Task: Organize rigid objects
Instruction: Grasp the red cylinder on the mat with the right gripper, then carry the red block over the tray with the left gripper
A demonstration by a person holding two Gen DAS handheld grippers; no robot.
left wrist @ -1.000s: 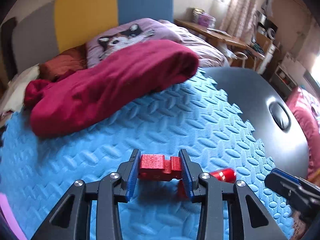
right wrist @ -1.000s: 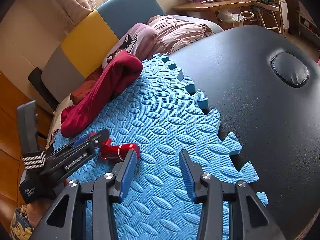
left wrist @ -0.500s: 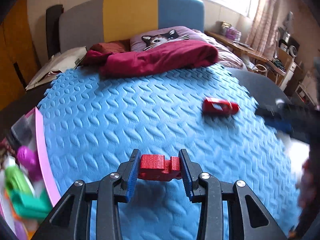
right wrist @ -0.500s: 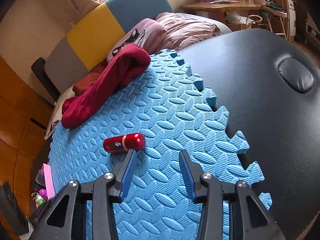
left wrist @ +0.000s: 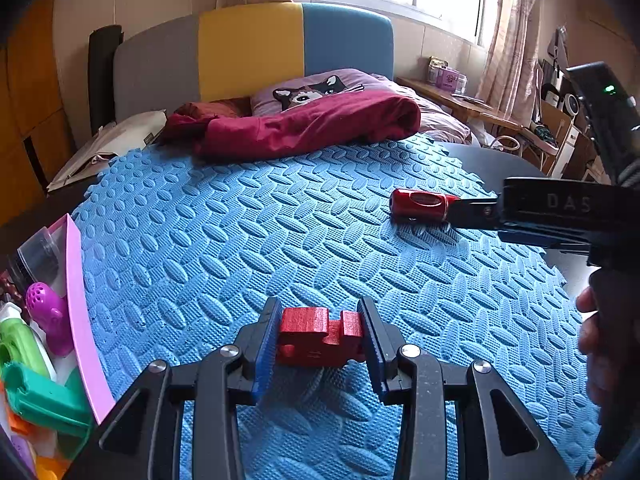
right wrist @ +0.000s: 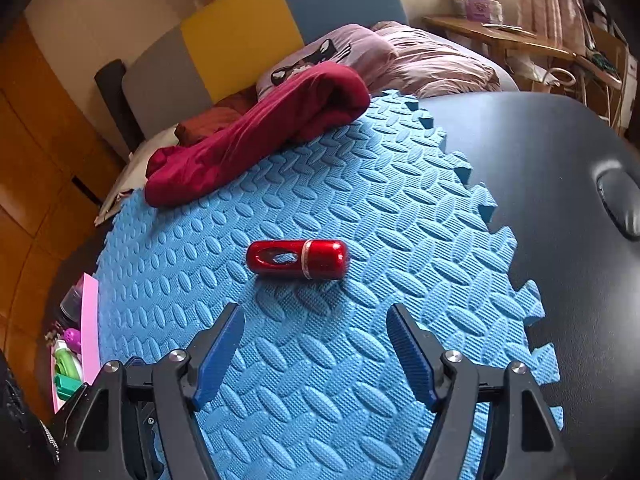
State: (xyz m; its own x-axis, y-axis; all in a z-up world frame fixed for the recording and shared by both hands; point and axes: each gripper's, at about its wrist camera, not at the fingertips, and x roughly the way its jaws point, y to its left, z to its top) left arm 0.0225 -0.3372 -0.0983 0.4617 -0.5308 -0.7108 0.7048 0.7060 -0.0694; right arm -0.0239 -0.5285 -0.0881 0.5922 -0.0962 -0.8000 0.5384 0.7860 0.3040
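My left gripper (left wrist: 320,338) is shut on a red notched block (left wrist: 318,336), held just above the blue foam mat (left wrist: 224,248). A red metallic capsule with an oval hole (right wrist: 296,259) lies on its side on the mat (right wrist: 360,216), a short way beyond my right gripper (right wrist: 316,350). The right gripper's jaws are opening, with only mat between them. Seen from the left wrist, that capsule (left wrist: 420,205) rests at the far right, and the right gripper (left wrist: 472,212) reaches in from the right with its tips by the capsule's end.
A pink-rimmed box (left wrist: 80,320) with colourful plastic items stands at the mat's left edge, its pink rim (right wrist: 90,320) also in the right wrist view. A dark red cloth (right wrist: 260,132) lies along the mat's far edge. To the right stretches a black padded table (right wrist: 560,168). A hand (left wrist: 596,344) shows at right.
The left gripper carried the red block leftward, bringing the box into view. The right gripper swung toward the capsule, now centred ahead, and its jaws have spread wider.
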